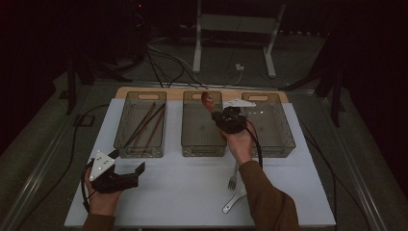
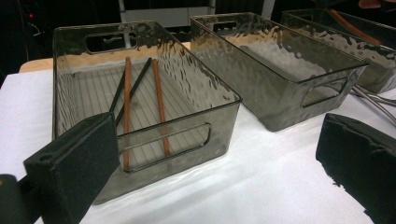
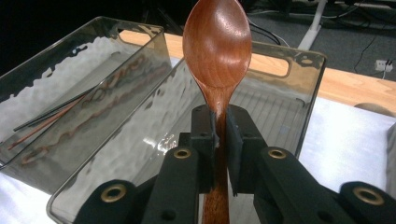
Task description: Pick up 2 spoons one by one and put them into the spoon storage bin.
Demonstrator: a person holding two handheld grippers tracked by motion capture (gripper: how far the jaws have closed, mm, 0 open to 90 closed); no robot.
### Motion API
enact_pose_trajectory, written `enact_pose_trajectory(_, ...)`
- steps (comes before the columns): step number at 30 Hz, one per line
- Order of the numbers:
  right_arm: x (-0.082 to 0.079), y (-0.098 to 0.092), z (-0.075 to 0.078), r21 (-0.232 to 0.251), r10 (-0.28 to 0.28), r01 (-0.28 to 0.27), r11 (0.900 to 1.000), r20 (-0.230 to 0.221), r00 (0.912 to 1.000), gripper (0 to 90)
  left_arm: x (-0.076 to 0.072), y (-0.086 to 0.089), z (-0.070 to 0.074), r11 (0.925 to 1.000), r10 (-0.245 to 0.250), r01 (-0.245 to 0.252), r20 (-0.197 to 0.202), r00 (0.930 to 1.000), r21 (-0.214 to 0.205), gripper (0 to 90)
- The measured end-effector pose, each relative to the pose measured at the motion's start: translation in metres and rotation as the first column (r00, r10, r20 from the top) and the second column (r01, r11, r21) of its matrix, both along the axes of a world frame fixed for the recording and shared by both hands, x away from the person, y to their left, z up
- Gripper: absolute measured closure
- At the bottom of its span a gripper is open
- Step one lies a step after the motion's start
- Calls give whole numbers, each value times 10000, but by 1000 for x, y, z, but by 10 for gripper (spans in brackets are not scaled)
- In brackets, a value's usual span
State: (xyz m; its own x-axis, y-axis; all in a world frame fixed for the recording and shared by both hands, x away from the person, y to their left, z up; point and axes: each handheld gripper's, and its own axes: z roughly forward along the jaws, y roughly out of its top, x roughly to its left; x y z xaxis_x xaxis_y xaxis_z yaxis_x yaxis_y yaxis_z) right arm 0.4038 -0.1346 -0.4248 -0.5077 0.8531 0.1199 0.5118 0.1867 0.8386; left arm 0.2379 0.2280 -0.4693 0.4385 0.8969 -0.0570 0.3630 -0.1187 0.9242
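Note:
My right gripper [image 1: 217,115] is shut on the handle of a brown wooden spoon [image 1: 208,101], bowl pointing away, over the right edge of the middle smoky bin [image 1: 202,144]. In the right gripper view the black pads [image 3: 205,135] pinch the spoon [image 3: 217,46] just below its bowl, above the middle bin [image 3: 299,93]. My left gripper [image 1: 129,162] rests open at the front left of the white mat, facing the left bin [image 1: 140,149]. Its pads [image 2: 74,163] stand wide apart with nothing between them. The left bin [image 2: 182,140] holds brown and black chopsticks [image 2: 127,102].
A third smoky bin [image 1: 274,144] stands at the right. A metal fork [image 1: 233,179] and another metal utensil [image 1: 233,201] lie on the white mat [image 1: 183,192] beside my right forearm. Cables and a white stand's legs lie beyond the table.

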Motion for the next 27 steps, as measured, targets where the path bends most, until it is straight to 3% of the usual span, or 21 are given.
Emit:
enact_pose_trajectory(17, 12, 9, -16, -61, -330, 327, 9994, -584, 9977, 811, 0, -1, -1, 10000, -29, 29, -69, 10000, 2, 6)
enact_pose_trajectory(20, 13, 6, -16, 486, -267, 297, 9984, -626, 9977, 508, 0, 0, -1, 10000, -2, 2, -47, 10000, -4, 6)
enact_pose_trajectory(22, 11, 4, -13, 319, -467, 481, 9983, -442, 9979, 347, 0, 2, -1, 10000, 15, -16, -40, 10000, -13, 6)
enact_pose_trajectory(27, 5, -5, -8, 424, -578, 606, 9973, -630, 9963, 152, 0, 2, 0, 10000, 57, -57, -12, 10000, -27, 6)
